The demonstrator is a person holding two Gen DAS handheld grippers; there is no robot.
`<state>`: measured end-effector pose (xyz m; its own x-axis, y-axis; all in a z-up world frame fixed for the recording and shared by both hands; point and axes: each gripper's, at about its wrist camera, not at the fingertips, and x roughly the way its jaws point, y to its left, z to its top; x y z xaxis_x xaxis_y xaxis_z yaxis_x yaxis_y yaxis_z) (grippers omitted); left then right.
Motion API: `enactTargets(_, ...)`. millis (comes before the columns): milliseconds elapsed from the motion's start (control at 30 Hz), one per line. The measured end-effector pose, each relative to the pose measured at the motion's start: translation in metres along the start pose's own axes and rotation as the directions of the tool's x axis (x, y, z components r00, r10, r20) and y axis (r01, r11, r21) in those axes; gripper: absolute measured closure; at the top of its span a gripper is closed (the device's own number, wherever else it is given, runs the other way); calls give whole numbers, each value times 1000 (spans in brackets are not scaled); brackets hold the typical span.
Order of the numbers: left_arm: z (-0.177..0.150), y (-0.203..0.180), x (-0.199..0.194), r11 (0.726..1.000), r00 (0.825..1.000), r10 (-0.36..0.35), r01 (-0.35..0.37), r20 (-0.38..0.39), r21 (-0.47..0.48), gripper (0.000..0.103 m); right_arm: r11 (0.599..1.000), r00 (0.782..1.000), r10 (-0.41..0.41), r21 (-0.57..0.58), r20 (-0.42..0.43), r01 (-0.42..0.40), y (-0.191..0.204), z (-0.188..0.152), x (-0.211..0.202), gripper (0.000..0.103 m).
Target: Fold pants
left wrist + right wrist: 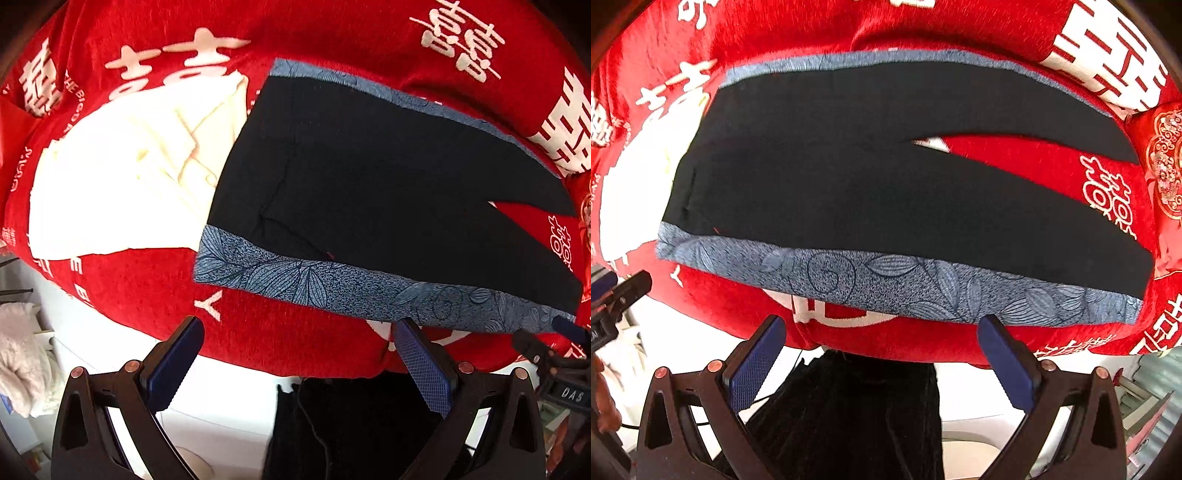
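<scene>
Left wrist view showed the pants spread flat on the red cloth, waistband toward the left and the two legs splitting apart toward the right, with a blue leaf-print stripe along the near side seam. The left claw hung wide and empty just short of that near stripe, over the cloth's front edge; the right claw stood equally wide and empty, also short of the near stripe.

The likeliest trouble, as I judged it, lay in the plush cloth: a claw closing low on the thin near seam could pinch the red pile along with it and drag the cover when lifted. The splayed legs also risked a crooked fold unless brought together, and a grip on only the top layer would let the underside sag.

Only the left wrist view showed the cream garment lying beside the waistband, its edge apparently tucked under the pants, so a lift at that end might snag it. Only the right wrist view showed clearly the red gap between the legs and both leg ends.
</scene>
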<state>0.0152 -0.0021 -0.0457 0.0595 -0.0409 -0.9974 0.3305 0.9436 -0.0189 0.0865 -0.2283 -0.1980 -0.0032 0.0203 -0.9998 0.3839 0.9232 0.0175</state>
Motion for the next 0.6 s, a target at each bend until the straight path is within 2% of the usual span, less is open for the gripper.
enactTargets(300, 1, 2, 18, 999, 999, -30, 30, 12, -13, 0, 1000, 1000, -7, 4, -21, 7, 1, -4, 25, 0)
enactTargets(400, 4, 2, 25, 999, 999, -36, 36, 14, -17, 0, 1000, 1000, 17, 21, -16, -17, -3, -3, 28, 0)
enactTargets(500, 6, 5, 30, 998, 998, -55, 56, 29, -29, 0, 991, 993, 120, 58, 14, -121, -10, -3, 28, 0)
enactTargets(533, 6, 8, 32, 997, 997, -66, 68, 37, -38, 0, 979, 982, 186, 83, 31, -188, -15, -4, 29, 0)
enactTargets(600, 6, 16, 37, 992, 993, -105, 108, 54, -65, 0, 934, 944, 324, 138, 59, -329, -24, -5, 33, 0)
